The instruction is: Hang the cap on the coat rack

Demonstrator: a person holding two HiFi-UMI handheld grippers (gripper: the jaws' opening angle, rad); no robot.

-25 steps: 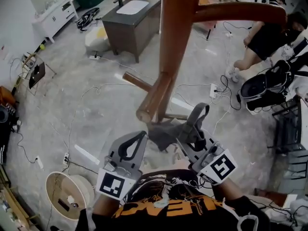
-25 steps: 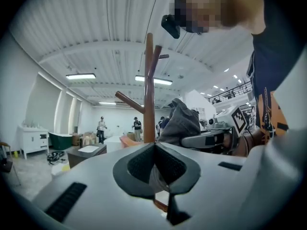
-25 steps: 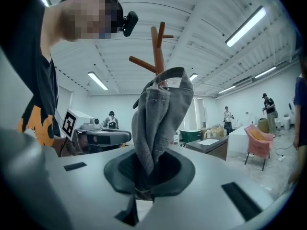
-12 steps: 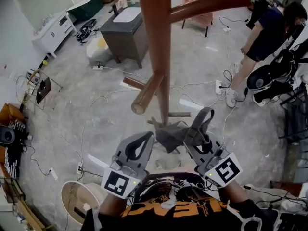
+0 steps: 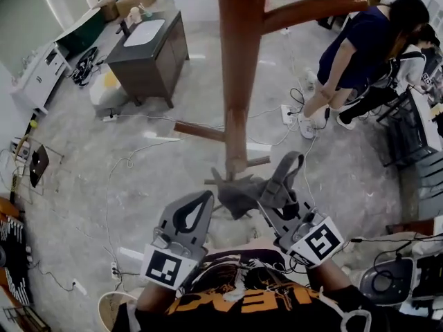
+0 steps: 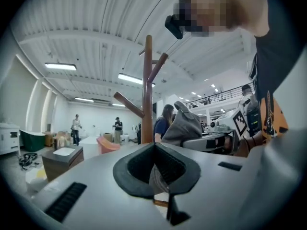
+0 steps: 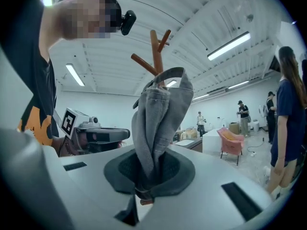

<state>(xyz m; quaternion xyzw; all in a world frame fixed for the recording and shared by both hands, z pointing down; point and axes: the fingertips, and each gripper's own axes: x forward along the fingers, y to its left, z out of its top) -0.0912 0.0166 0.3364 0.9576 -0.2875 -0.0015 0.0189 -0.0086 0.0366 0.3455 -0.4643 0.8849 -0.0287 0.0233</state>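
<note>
The wooden coat rack [image 5: 239, 68] rises straight ahead of me, with one peg [image 5: 325, 7] reaching to the upper right and a lower peg [image 5: 199, 131] to the left. My right gripper [image 5: 291, 164] is shut on the grey cap [image 5: 239, 194], which hangs toward the pole. In the right gripper view the cap [image 7: 156, 114] stands up out of the gripper [image 7: 152, 157], with the rack's pegs [image 7: 154, 56] behind it. My left gripper [image 5: 206, 198] is beside it, shut and holding nothing. In the left gripper view that gripper [image 6: 154, 145] sees the rack [image 6: 147, 90] and the cap [image 6: 184, 126].
A person in a dark blue top [image 5: 353, 47] stands to the right of the rack. A dark cabinet with a white basin [image 5: 142, 54] is at the back left. Cables [image 5: 124, 164] run across the concrete floor. A black frame [image 5: 408, 130] is at the right and a pink chair [image 7: 229, 140] farther off.
The view has swung round the rack, whose pole now stands upright just ahead of the cap. Both grippers kept their hold and spacing. The person at the right appears nearer.
</note>
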